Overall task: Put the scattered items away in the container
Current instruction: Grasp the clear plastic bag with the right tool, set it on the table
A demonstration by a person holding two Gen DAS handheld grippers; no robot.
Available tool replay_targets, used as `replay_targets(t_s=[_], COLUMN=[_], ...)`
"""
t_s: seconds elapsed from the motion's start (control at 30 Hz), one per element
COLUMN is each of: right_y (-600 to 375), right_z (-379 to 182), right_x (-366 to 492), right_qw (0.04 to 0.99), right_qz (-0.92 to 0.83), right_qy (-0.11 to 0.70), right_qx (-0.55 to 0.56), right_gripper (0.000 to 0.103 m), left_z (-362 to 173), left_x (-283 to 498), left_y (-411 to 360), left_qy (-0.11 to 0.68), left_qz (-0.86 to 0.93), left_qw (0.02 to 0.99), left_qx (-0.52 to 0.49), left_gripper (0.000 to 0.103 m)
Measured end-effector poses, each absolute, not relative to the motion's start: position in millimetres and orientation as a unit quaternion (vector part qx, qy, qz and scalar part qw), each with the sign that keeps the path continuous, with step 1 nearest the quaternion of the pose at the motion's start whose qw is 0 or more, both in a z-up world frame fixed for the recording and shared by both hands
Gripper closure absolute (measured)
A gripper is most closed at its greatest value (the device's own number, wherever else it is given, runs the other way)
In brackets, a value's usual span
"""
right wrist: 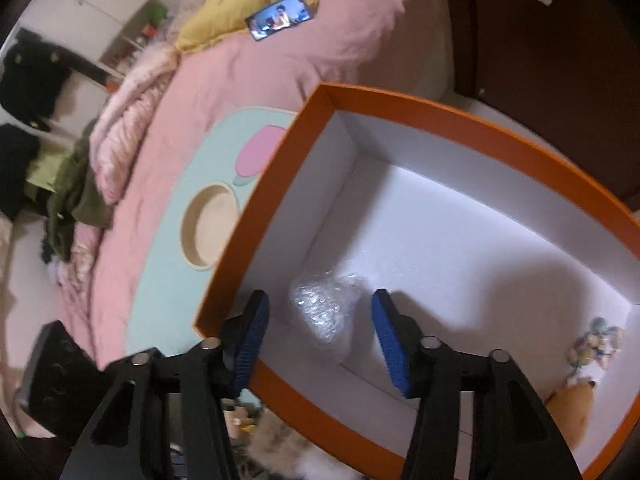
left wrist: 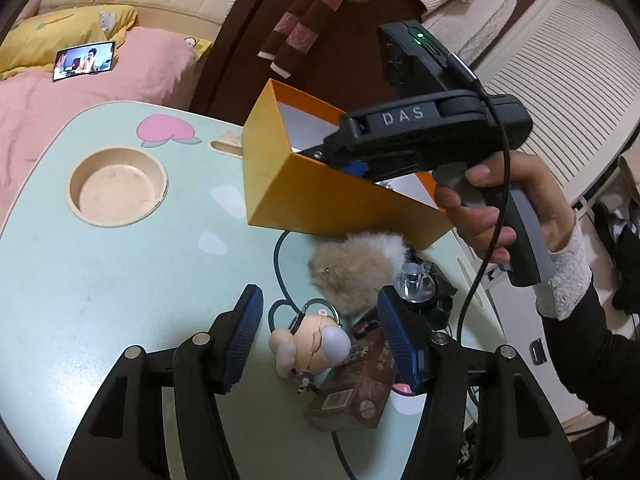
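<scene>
An orange box (left wrist: 320, 200) with a white inside stands on the mint-green table (left wrist: 100, 300). My right gripper (right wrist: 319, 296) hangs over the box's near corner, open, with a clear bubble-wrap bundle (right wrist: 324, 308) lying on the floor below the gap, apart from the pads. A small pastel figure (right wrist: 600, 340) and a tan plush (right wrist: 572, 404) lie at the box's right end. My left gripper (left wrist: 318, 296) is open low over the table. A bald doll with glasses (left wrist: 312, 344) sits between its fingers, untouched. A brown box (left wrist: 356, 384), a fluffy pom-pom (left wrist: 352, 268) and a chrome-capped bottle (left wrist: 416, 280) lie close by.
The table has a round cup recess (left wrist: 118, 186) at its left. A dark cable (left wrist: 280, 264) loops across the tabletop near the doll. Behind the table is a pink bed (left wrist: 152, 64) with a lit phone (left wrist: 85, 60) on it. A hand (left wrist: 500, 208) holds the right gripper's handle.
</scene>
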State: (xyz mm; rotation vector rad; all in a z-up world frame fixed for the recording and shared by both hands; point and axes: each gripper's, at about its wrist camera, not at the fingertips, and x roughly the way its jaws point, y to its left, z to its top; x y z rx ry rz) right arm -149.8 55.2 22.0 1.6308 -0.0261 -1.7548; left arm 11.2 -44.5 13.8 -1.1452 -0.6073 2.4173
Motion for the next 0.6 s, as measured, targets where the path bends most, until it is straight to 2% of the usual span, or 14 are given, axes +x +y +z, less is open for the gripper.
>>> replay_targets(t_s=[0.03,0.07,0.2,0.33,0.6], right_y=[57.4,59.5,73.9,85.2,105.6], right_z=[21.5,20.3,13.9,22.0,67.6], right_x=[-149.4,-148.9,-150.3,-147.9,-122.6], right_qw=[0.366,0.363,0.366,0.358,0.384], right_qz=[-0.682,-0.687,-0.684,-0.708,-0.738], right_qy=[-0.015,-0.011,-0.053,-0.061,-0.103], right_qx=[0.632,0.63,0.629,0.606,0.545], right_gripper=[0.081,0.082,0.082,0.083,0.083], left_z=[13.6,13.1,14.2,20.1,20.3], left_x=[11.8,12.1,13.3,19.0,19.2], left_y=[-45.0,-45.7,-49.2,-51.4,-53.0], left_qy=[-0.219,-0.223,-0.243,-0.241,-0.239], left_qz=[0.863,0.862,0.859,0.866,0.868], left_qw=[0.2,0.202,0.211,0.206,0.196], left_qx=[-0.409,-0.408,-0.399,-0.388,-0.388], left_gripper=[0.043,0.043,0.043,0.043,0.043])
